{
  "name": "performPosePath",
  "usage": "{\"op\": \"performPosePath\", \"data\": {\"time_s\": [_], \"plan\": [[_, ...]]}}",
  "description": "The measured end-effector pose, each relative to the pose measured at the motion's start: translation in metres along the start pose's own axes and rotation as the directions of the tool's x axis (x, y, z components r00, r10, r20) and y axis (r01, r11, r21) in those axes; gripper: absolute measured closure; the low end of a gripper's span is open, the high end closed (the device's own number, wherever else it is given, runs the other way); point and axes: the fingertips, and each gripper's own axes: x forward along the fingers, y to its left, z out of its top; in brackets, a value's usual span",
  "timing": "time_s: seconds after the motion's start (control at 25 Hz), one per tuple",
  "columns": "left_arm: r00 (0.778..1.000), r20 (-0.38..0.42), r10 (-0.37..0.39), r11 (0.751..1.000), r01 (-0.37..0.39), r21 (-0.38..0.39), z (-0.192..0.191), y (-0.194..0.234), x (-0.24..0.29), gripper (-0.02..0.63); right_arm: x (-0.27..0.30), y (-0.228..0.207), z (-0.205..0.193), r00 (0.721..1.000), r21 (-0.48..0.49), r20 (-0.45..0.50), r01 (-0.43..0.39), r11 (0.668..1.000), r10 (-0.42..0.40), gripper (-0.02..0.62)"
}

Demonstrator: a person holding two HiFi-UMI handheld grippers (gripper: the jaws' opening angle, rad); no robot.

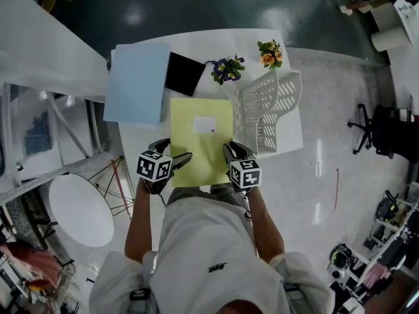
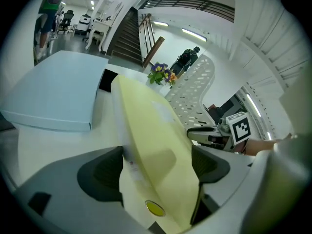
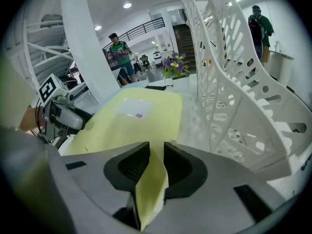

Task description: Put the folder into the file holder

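A yellow folder [image 1: 201, 139] with a white label lies on the white table [image 1: 141, 139], its near edge toward me. My left gripper [image 1: 173, 152] holds the folder's near left corner; in the left gripper view the folder [image 2: 151, 130] bows up and fills the gap between the jaws of this gripper [image 2: 156, 165]. My right gripper [image 1: 232, 150] is shut on the near right corner, and the thin yellow edge [image 3: 151, 184] is pinched between the pads of that gripper [image 3: 156, 167]. The white perforated file holder [image 1: 272, 110] stands just right of the folder, close beside the right gripper [image 3: 234, 82].
A light blue folder [image 1: 136, 82] lies at the table's left. A black pad [image 1: 183, 72] sits behind the yellow folder. Purple flowers [image 1: 227, 69] and orange flowers [image 1: 270, 53] stand at the far edge. People stand in the background of both gripper views.
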Motion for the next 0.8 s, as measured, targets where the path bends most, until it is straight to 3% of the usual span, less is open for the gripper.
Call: {"op": "performPosePath", "data": {"time_s": [0.44, 0.8], "plan": [[0.993, 0.106, -0.048, 0.994, 0.038, 0.1, 0.045, -0.032, -0.039, 0.155, 0.004, 0.009, 0.005, 0.997, 0.088, 0.047, -0.059, 0.994, 0.055, 0.548], [0.983, 0.173, -0.061, 0.985, 0.031, 0.168, 0.074, -0.079, -0.055, 0.158, 0.004, 0.004, 0.005, 0.983, 0.183, 0.085, -0.174, 0.968, 0.16, 0.584]]}}
